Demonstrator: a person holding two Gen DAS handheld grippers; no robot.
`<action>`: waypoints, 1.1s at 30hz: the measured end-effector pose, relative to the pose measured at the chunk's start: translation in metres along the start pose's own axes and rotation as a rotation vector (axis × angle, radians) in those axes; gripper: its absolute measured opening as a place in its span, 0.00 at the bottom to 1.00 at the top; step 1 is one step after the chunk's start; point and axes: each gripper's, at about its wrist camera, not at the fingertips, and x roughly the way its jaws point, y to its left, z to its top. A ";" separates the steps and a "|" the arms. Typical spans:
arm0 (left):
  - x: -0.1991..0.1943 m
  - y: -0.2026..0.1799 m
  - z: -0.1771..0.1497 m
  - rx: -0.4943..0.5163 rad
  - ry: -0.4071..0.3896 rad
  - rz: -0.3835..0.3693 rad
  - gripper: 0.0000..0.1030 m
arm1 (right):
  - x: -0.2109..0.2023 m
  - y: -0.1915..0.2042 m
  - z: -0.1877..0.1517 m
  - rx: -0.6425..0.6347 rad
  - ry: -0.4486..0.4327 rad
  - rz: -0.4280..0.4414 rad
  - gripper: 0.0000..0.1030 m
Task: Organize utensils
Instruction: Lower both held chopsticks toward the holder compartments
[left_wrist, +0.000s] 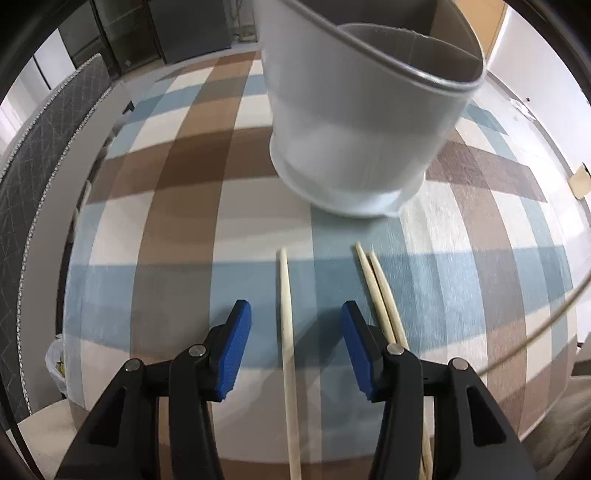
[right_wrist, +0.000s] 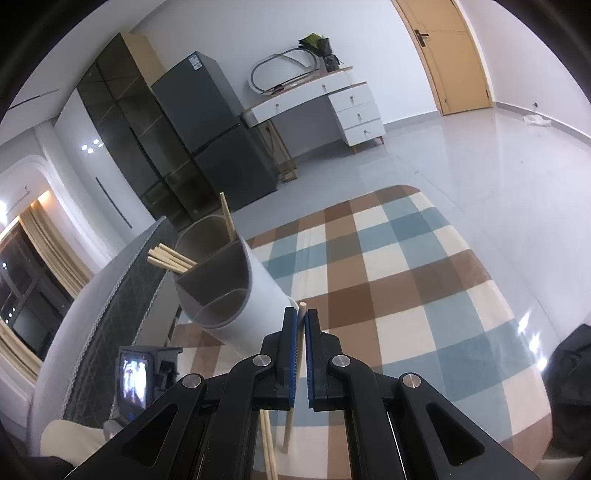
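Note:
A white utensil holder (left_wrist: 354, 122) with grey divided compartments stands on the checked tablecloth (left_wrist: 177, 206). Three wooden chopsticks lie in front of it: one (left_wrist: 286, 332) runs between my left fingers, two (left_wrist: 380, 295) lie side by side under the right finger. My left gripper (left_wrist: 291, 332) is open just above the cloth. My right gripper (right_wrist: 301, 325) is shut on a chopstick (right_wrist: 302, 314), held up beside the holder (right_wrist: 229, 295). Several chopsticks (right_wrist: 171, 260) stand in the holder's far compartment.
A grey quilted chair back (left_wrist: 33, 177) stands at the table's left edge. A plastic bag (left_wrist: 61, 362) hangs below it. In the right wrist view a dark fridge (right_wrist: 210, 129), a white desk (right_wrist: 325, 107) and a wooden door (right_wrist: 450, 55) are across the room.

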 end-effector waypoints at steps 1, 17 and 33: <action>0.000 -0.002 0.002 -0.006 0.002 -0.007 0.27 | 0.001 0.000 0.001 -0.002 0.000 -0.001 0.03; -0.095 -0.001 0.000 0.005 -0.280 -0.152 0.01 | -0.021 0.024 -0.004 -0.143 -0.089 -0.050 0.03; -0.148 -0.001 -0.007 0.034 -0.401 -0.168 0.00 | -0.040 0.067 -0.023 -0.269 -0.128 -0.046 0.03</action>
